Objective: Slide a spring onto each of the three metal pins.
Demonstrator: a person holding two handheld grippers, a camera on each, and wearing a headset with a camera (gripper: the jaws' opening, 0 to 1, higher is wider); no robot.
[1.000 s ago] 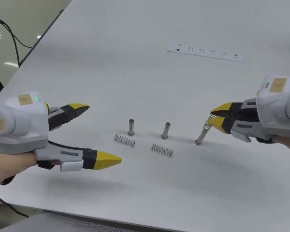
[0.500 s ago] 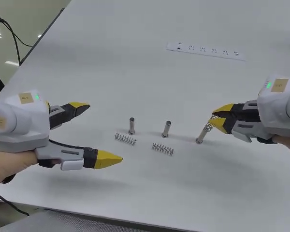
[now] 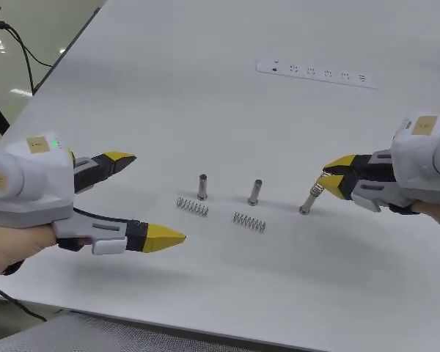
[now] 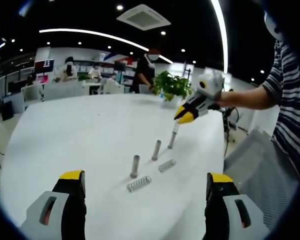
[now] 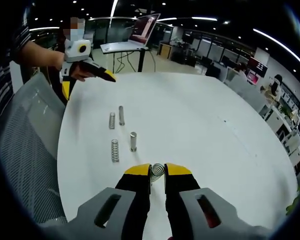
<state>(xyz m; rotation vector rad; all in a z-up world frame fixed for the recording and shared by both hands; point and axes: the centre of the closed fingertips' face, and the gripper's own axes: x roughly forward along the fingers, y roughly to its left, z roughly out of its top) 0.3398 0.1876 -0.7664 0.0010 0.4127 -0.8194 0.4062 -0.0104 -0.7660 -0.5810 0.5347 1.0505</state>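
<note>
At the leaning pin [image 3: 306,203], the right gripper [image 3: 328,178] pinches a light, bouncy spring [image 5: 157,171], probably best gripped gently mid-coil; the left gripper [image 3: 154,196] gapes wide.

The left pin [image 3: 202,187] and middle pin [image 3: 255,192] are standing apart, but two loose springs [image 3: 192,206] are lying just before them. The right gripper [image 3: 326,178], pinching a spring [image 5: 157,170], is crowding the tilted right pin [image 3: 306,201]. Bare table [image 3: 205,95] is stretching behind to the strip [image 3: 315,75].
</note>
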